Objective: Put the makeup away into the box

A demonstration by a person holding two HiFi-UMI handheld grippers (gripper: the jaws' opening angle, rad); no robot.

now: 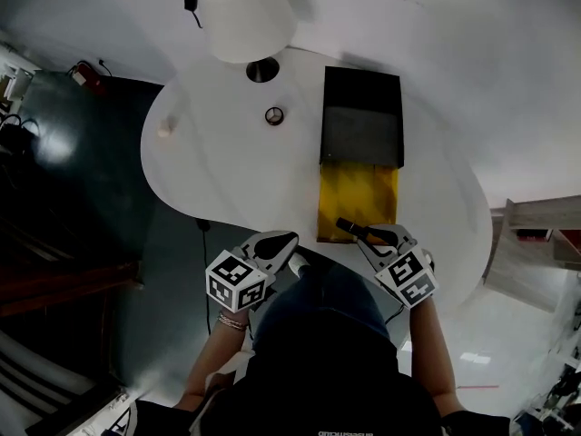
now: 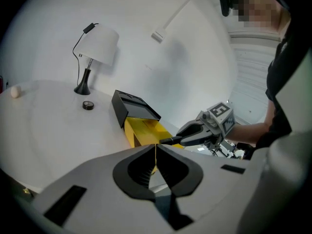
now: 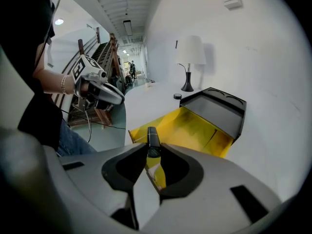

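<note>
One dark makeup stick [image 3: 152,139], possibly mascara, is pinched in the right gripper [image 1: 370,235] over the near edge of the yellow box [image 1: 357,196]. The left gripper [image 2: 156,156] is pressed together, empty. Next: lower inside, release.

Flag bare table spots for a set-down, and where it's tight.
Biggest free patch: table left of the black box, nearer the person than the round tin and small pale object. A narrower bare strip runs right of the box. The yellow tray looks bare. Tight: its near end, where the right gripper holds the dark stick, and around the lamp base.
</note>
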